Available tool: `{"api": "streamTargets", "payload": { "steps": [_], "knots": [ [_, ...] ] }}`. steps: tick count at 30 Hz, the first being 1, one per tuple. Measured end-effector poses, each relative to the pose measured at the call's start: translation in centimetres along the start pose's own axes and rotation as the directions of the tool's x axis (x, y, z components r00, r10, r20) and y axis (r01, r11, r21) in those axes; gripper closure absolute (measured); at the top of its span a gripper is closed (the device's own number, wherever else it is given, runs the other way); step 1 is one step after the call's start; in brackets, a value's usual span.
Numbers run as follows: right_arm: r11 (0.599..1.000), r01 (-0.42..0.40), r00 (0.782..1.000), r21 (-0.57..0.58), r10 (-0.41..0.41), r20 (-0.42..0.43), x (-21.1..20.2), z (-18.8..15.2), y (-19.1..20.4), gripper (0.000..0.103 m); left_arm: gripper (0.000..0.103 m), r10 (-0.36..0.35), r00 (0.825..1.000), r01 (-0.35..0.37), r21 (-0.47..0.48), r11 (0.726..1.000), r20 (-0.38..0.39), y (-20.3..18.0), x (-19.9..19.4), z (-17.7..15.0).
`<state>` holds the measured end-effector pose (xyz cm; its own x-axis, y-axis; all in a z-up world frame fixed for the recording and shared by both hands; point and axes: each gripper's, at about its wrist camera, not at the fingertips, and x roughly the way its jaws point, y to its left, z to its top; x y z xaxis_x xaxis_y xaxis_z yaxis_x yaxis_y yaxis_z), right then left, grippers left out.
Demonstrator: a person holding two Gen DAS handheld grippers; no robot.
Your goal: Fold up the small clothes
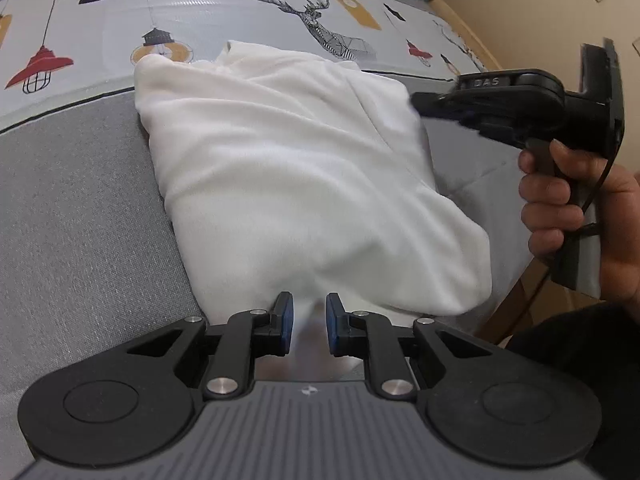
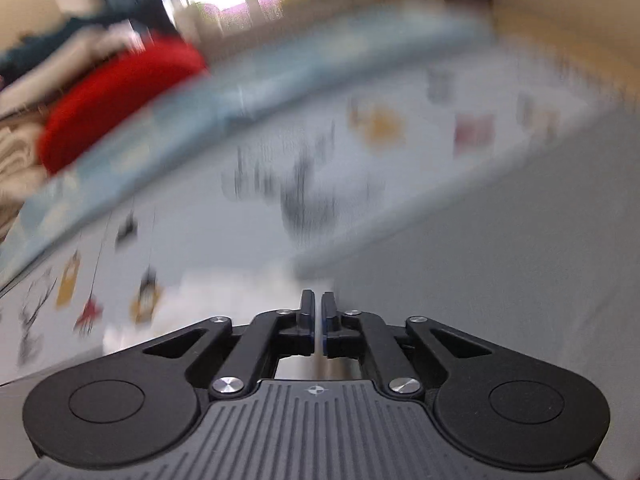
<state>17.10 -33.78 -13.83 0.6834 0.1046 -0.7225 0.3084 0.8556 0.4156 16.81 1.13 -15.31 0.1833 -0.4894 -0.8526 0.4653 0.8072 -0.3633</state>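
A white garment (image 1: 288, 168) lies folded in a rough rectangle on the grey bed cover (image 1: 72, 208). My left gripper (image 1: 307, 312) is partly open at the garment's near edge, with a bit of white cloth showing between the blue pads (image 1: 286, 320). My right gripper (image 1: 424, 106) hovers at the garment's far right corner, held by a hand. In the blurred right wrist view the right gripper (image 2: 318, 312) has its jaws nearly together, with nothing seen between them, and a white patch of the garment (image 2: 224, 292) lies just below left.
A pale sheet printed with lamps and a deer (image 1: 320, 20) covers the bed's far half. The bed's right edge and a wooden frame (image 1: 516, 304) are close to the garment. A red cushion (image 2: 116, 108) and piled fabrics lie far left in the right wrist view.
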Motion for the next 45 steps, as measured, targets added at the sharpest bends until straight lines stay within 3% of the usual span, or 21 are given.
{"api": "streamTargets", "payload": {
  "steps": [1,3,4,5,8,9,11,13,16,17,19,21,22,25,29,32,34,36,40,42,45],
  "knots": [
    [1.000,-0.011,1.000,-0.022,0.010,-0.007,0.1,-0.1,0.2,0.084,0.086,-0.005,1.000,0.005,-0.008,1.000,0.006,0.1,-0.2,0.0],
    [0.998,0.009,1.000,-0.057,-0.008,0.024,-0.3,-0.2,0.7,0.047,0.086,-0.008,1.000,0.009,-0.023,1.000,0.026,0.5,-0.8,0.1],
    [0.998,0.012,1.000,-0.057,-0.010,0.029,-0.3,-0.2,0.6,0.046,0.086,-0.008,0.999,0.009,-0.032,0.999,0.034,0.8,-1.1,0.1],
    [0.999,0.006,1.000,-0.048,-0.005,0.020,-0.2,-0.3,0.5,0.048,0.086,-0.008,0.999,0.009,-0.040,0.999,0.038,1.0,-1.2,0.0],
    [0.998,-0.035,0.999,-0.049,0.035,0.001,0.5,-0.2,0.8,0.100,0.086,0.005,0.999,-0.003,-0.047,0.999,0.032,1.3,-1.4,-0.3],
    [0.996,-0.012,0.998,-0.091,0.017,0.064,-0.1,-0.1,1.4,0.101,0.086,0.008,1.000,-0.007,-0.045,0.999,0.029,1.3,-1.4,-0.4],
    [0.991,-0.012,0.972,-0.130,0.042,0.230,-2.5,0.1,2.3,0.101,0.086,0.010,1.000,-0.009,-0.042,0.999,0.025,1.4,-1.5,-0.5],
    [0.990,0.010,0.960,-0.143,0.030,0.279,-2.9,0.1,2.7,0.101,0.086,0.009,1.000,-0.008,-0.038,0.999,0.022,1.5,-1.5,-0.7],
    [0.958,0.188,0.970,-0.217,-0.147,0.191,-0.7,-0.6,3.5,0.098,0.086,0.027,1.000,-0.027,-0.035,0.999,0.007,1.6,-1.2,-1.0],
    [0.951,0.204,0.968,-0.231,-0.162,0.190,-0.7,-0.7,3.5,0.097,0.086,0.029,1.000,-0.029,-0.035,0.999,0.006,1.6,-1.2,-1.0],
    [0.963,0.153,0.977,-0.222,-0.114,0.181,-1.7,-0.5,3.1,0.093,0.086,0.028,0.999,-0.027,-0.040,0.999,0.019,1.5,-1.4,-0.9],
    [0.979,0.074,0.990,-0.190,-0.049,0.134,-2.6,-0.4,2.5,0.065,0.086,0.023,0.999,-0.021,-0.051,0.998,0.035,1.5,-1.5,-0.7],
    [0.983,0.033,0.995,-0.183,-0.016,0.094,-3.0,-0.5,2.1,0.060,0.086,0.021,0.999,-0.019,-0.055,0.998,0.039,1.5,-1.6,-0.5],
    [0.975,-0.044,0.999,-0.219,0.038,-0.032,-3.1,-1.2,1.4,0.057,0.086,0.028,0.999,-0.026,-0.054,0.998,0.035,1.2,-1.2,-0.4],
    [0.965,-0.076,0.983,-0.251,0.030,-0.180,-3.8,-2.8,-0.2,0.056,0.086,0.046,0.999,-0.044,-0.050,0.998,0.025,0.8,-0.6,-0.3],
    [0.966,-0.099,0.944,-0.237,0.016,-0.330,-2.9,-4.2,-1.5,0.056,0.086,0.056,0.998,-0.054,-0.061,0.997,0.031,0.7,-0.6,-0.4],
    [0.954,-0.116,0.930,-0.277,0.006,-0.367,-3.2,-5.3,-1.3,0.057,0.086,0.056,0.998,-0.053,-0.068,0.996,0.037,0.7,-0.8,-0.6],
    [0.939,-0.156,0.933,-0.305,0.039,-0.359,-4.2,-5.7,-1.0,0.099,0.086,0.055,0.998,-0.052,-0.070,0.996,0.041,0.6,-1.0,-0.8],
    [0.953,-0.190,0.967,-0.238,0.140,-0.214,-7.2,-3.9,-1.8,0.100,0.086,0.051,0.999,-0.050,-0.040,0.998,0.019,0.3,-0.9,-1.6],
    [0.957,-0.128,0.975,-0.261,0.073,-0.211,-6.8,-3.9,-2.4,0.100,0.085,0.056,0.998,-0.056,0.003,0.998,-0.022,0.0,-0.1,-2.1],
    [0.938,-0.039,0.929,-0.345,-0.093,-0.359,-4.0,-6.4,-2.5,0.098,0.081,0.121,0.988,-0.115,0.068,0.991,-0.096,-0.3,1.3,-2.9]
  ]
}}
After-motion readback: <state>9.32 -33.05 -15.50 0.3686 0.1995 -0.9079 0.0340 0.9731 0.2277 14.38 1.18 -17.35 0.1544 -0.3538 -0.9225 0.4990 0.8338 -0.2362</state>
